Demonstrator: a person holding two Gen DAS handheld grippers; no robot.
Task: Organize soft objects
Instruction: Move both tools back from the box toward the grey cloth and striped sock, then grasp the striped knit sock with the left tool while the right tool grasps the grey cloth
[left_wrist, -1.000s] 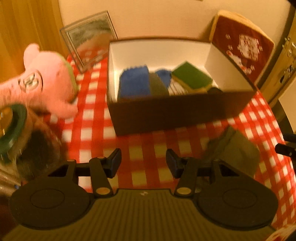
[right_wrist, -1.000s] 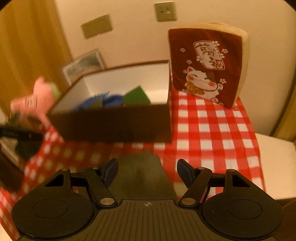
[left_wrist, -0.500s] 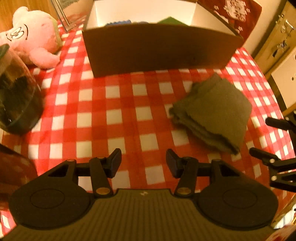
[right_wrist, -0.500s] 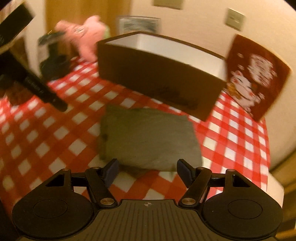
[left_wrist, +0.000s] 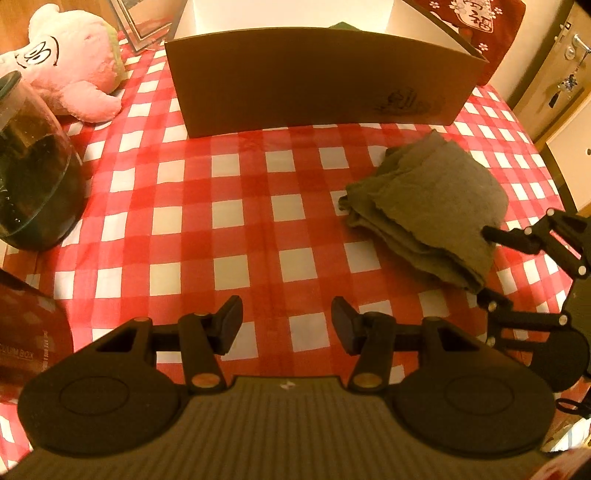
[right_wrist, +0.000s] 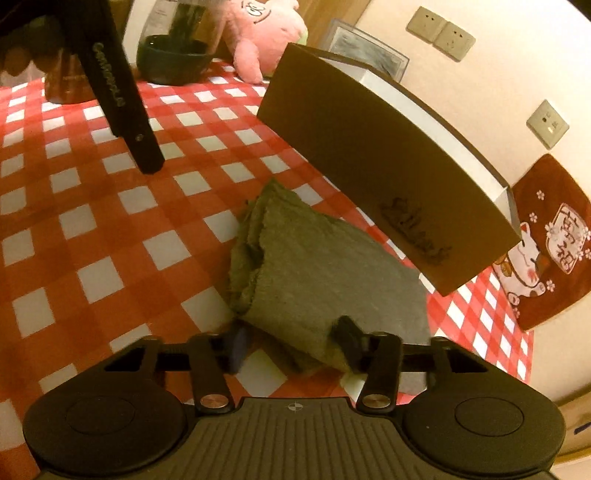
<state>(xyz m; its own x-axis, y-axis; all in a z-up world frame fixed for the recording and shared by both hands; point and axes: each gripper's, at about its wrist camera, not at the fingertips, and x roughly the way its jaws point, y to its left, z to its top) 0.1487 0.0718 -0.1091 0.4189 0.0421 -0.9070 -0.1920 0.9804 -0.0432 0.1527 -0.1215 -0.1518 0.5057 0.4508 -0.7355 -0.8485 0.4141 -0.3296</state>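
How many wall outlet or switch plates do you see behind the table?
3. Two sit side by side high on the wall, and one is lower to the right, above the red cat cushion. More may be hidden outside the view.

I think I am in a home. I see a red checked tablecloth (left_wrist: 258, 192), a pink plush toy (left_wrist: 77, 70), a lucky-cat cushion (right_wrist: 546, 251), a picture frame (right_wrist: 365, 55) and wall sockets (right_wrist: 441, 37).
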